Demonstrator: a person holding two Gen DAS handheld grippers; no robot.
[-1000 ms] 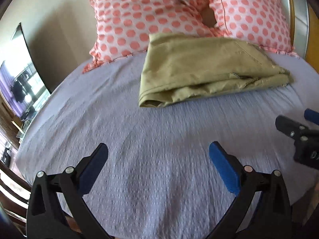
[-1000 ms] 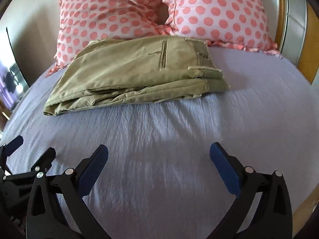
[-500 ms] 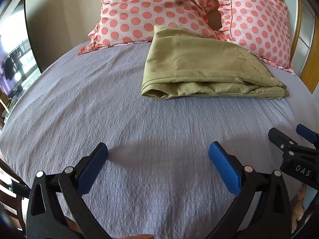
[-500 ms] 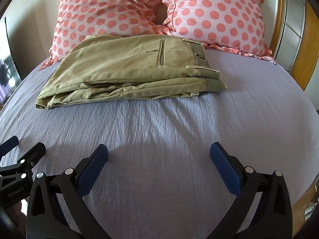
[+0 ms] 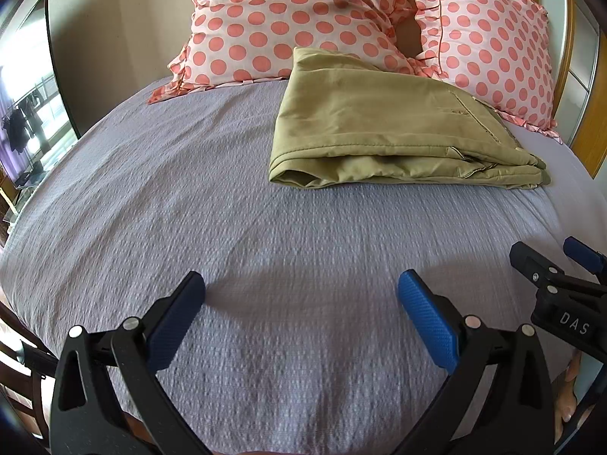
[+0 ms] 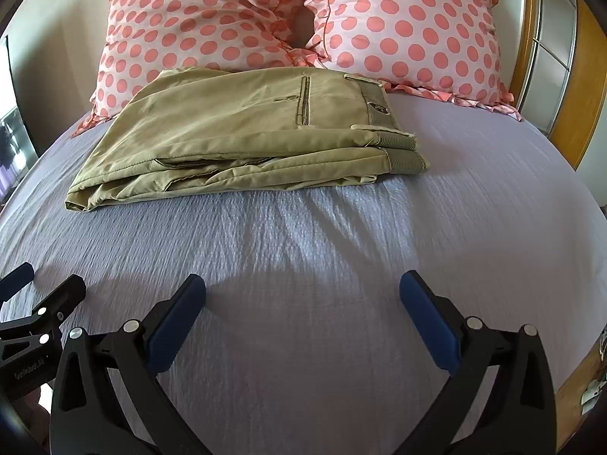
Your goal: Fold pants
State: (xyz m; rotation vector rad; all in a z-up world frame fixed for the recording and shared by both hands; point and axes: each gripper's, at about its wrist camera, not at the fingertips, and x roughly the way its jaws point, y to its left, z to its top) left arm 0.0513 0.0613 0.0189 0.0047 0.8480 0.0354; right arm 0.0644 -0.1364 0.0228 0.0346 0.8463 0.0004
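The pants [image 6: 242, 140] lay on the lavender bedspread [image 6: 322, 265] as a compact khaki bundle, several layers stacked with edges roughly aligned, the ribbed waistband [image 6: 394, 140] at the right end and the folded edge at the left. The far side of the bundle touched the two polka-dot pillows [image 6: 212, 19] propped at the head of the bed. The left gripper [image 5: 301, 299] hovered above bare bedspread, well apart from the garment, its jaws spread wide and holding nothing. The right gripper [image 6: 303, 299] stood likewise, jaws wide apart and empty, near the foot side of the bed. Each tool appeared at the edge of the other's view, side by side. Judgement: folding appeared complete or nearly so, with the step in hand being a stand-off from the finished bundle. One lower layer protruded slightly along the near edge. Should a further move be wanted, it would call for a light squaring of that protruding layer, pinching only the loose edge so that the stack above is not dragged out of line
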